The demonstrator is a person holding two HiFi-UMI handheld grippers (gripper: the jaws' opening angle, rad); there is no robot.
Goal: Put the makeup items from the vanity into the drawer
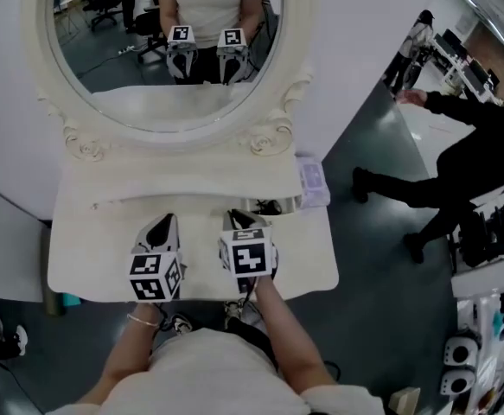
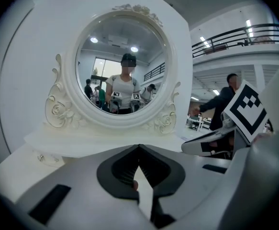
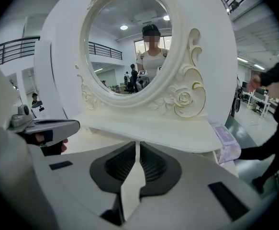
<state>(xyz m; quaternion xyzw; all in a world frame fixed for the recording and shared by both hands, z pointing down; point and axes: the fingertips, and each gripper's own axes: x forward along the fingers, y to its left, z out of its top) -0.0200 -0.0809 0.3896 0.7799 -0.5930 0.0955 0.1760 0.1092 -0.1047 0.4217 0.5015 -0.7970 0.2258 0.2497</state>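
Observation:
A white vanity (image 1: 96, 249) with an oval mirror (image 1: 169, 102) stands below me. My left gripper (image 1: 163, 223) and right gripper (image 1: 239, 219) hover side by side over its tabletop, both pointing at the mirror. In the left gripper view the left gripper (image 2: 139, 150) has its tips together with nothing between them. The right gripper (image 3: 138, 145) shows only a hairline slit and holds nothing. A lavender packet (image 1: 313, 184) lies at the right end of the raised shelf, also seen in the right gripper view (image 3: 227, 140). Something dark and shiny (image 1: 271, 204) sits under the shelf ahead of the right gripper; I cannot make it out.
The raised shelf (image 1: 191, 175) runs along the mirror's carved base. A small drawer knob (image 2: 41, 157) shows under it on the left. A person in black (image 1: 459, 162) stands on the grey floor to the right, beside equipment at the far right edge.

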